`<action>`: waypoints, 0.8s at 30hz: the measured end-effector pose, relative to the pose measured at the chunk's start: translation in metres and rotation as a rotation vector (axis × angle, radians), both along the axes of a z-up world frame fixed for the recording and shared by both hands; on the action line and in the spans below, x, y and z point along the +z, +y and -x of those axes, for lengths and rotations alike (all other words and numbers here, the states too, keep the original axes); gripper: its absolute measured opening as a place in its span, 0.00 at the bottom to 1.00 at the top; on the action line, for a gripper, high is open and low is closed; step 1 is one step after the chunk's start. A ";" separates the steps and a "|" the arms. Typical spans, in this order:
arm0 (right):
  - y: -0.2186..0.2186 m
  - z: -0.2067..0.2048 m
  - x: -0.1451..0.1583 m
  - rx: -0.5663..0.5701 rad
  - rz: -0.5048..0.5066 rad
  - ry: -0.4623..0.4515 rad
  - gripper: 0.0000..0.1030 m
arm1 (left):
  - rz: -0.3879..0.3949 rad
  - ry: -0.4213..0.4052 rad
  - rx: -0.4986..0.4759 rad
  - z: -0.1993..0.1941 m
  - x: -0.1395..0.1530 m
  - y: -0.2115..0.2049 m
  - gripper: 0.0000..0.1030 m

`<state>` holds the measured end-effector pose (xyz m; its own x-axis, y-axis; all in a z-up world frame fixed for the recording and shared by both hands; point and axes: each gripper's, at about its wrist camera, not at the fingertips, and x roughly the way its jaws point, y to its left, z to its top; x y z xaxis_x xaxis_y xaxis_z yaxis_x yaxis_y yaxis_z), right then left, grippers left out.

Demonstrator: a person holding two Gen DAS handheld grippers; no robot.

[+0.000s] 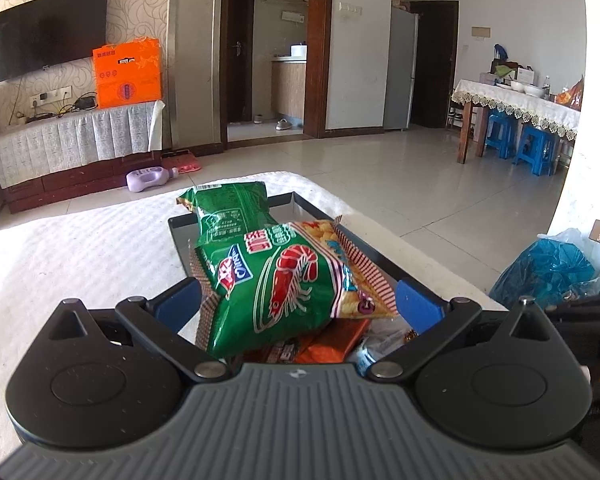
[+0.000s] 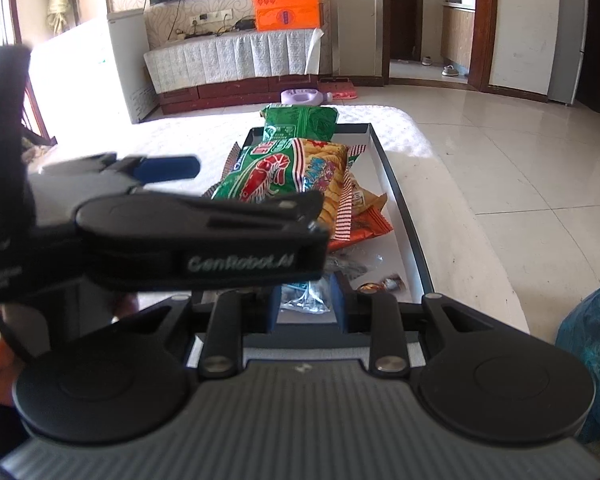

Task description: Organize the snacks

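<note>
A black-rimmed tray (image 1: 384,258) (image 2: 400,200) on the white-covered table holds snack bags. A green shrimp-cracker bag (image 1: 276,292) (image 2: 260,176) lies on top, with a yellow striped bag (image 1: 352,276) (image 2: 328,184), an orange bag (image 1: 332,340) (image 2: 364,224) and a second green bag (image 1: 232,208) (image 2: 300,120) at the far end. My left gripper (image 1: 300,300) is open, its blue pads either side of the shrimp bag; it also shows in the right wrist view (image 2: 204,224). My right gripper (image 2: 306,304) is nearly closed around a clear crinkly wrapper (image 2: 300,296). A wrapped candy (image 2: 384,284) lies beside it.
A blue plastic bag (image 1: 544,268) (image 2: 596,344) sits at the table's right. Beyond are a TV stand with an orange box (image 1: 128,72), a purple bottle (image 1: 148,178) on the floor, and a dining table with blue stools (image 1: 536,148).
</note>
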<state>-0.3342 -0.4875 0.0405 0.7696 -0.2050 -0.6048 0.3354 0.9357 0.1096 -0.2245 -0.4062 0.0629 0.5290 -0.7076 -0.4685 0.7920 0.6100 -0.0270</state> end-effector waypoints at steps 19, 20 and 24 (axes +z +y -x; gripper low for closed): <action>0.036 0.028 0.004 0.033 0.006 0.027 0.39 | -0.020 -0.004 0.027 0.059 0.010 0.054 1.00; 0.037 0.030 0.004 0.032 0.006 0.029 0.39 | -0.025 -0.006 0.027 0.063 0.009 0.056 1.00; 0.045 0.040 0.002 0.029 0.006 0.043 0.39 | -0.039 0.001 0.031 0.078 0.010 0.067 1.00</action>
<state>-0.3740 -0.4429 0.0424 0.7486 -0.1868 -0.6361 0.3124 0.9457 0.0899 -0.3029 -0.3394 0.0728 0.5499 -0.6719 -0.4961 0.7727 0.6347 -0.0032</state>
